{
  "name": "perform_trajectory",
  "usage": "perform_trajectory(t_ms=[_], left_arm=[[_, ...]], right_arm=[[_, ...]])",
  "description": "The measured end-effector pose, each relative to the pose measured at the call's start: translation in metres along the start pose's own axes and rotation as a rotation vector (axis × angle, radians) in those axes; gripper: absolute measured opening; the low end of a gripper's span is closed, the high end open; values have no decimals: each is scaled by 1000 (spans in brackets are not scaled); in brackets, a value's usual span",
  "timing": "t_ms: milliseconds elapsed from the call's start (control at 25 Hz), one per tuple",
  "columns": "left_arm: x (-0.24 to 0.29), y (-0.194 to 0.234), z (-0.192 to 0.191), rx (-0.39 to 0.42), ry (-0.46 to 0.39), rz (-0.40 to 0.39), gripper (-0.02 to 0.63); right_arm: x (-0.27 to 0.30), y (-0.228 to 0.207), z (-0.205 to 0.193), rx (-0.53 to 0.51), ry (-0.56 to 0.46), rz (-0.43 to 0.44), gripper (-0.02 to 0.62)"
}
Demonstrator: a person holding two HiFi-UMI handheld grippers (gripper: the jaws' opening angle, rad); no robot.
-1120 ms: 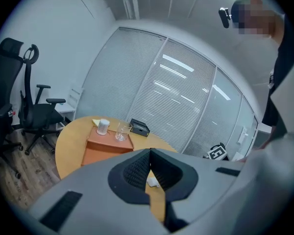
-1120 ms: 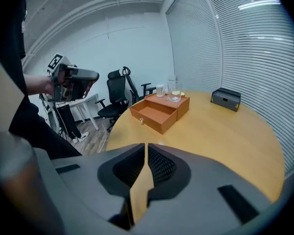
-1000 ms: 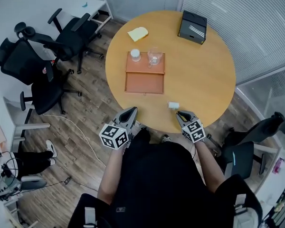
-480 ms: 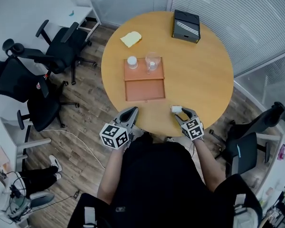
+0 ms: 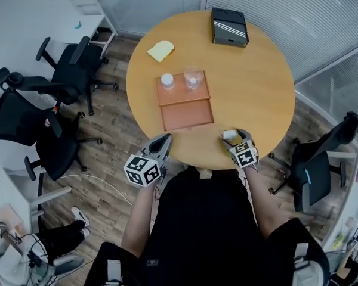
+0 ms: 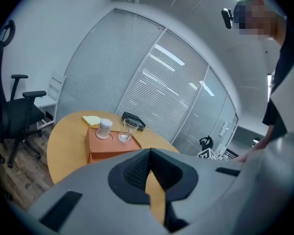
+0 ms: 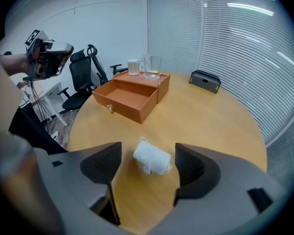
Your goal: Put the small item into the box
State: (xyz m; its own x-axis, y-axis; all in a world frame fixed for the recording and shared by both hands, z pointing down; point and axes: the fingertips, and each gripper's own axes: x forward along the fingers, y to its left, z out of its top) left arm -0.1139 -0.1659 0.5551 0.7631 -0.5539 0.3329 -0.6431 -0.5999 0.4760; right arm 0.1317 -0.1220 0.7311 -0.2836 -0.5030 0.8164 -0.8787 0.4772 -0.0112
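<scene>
The small white wrapped roll (image 7: 153,159) lies on the round wooden counter (image 7: 210,121), right between the jaws of the right gripper (image 7: 147,153). Those jaws are opening, already wide, and neither pad touches it. The roll looks light and a little soft, its wrapper probably slick, so it likely wants a gentle squeeze at mid-body rather than on the crimped ends (those would just fold). It lies flat, its long axis slanting across the gap from the left jaw's far side to the right jaw's near side. The open orange-brown rectangular box (image 7: 122,104) stands ahead and left of this gripper, well apart. The left gripper (image 6: 149,155) is closed and empty, hanging off the counter's near edge.
</scene>
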Motion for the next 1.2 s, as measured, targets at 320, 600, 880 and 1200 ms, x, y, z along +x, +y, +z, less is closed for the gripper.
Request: perform_trajectory(t_ms=[320,600,880,1200], left_arm=[[16,5,6,14,8,-23,6],[33,-6,5,5,13,-43,6],[30,-1,3,28,33,-23,6],[24,10,6,4,13,0,6]], right_arm=[[13,-3,-16,-1,62,1,326],[21,-10,-20,22,80,36,325],[32,-9,-25,63,96,63,325],[32,-10,-26,50,114,55,288]])
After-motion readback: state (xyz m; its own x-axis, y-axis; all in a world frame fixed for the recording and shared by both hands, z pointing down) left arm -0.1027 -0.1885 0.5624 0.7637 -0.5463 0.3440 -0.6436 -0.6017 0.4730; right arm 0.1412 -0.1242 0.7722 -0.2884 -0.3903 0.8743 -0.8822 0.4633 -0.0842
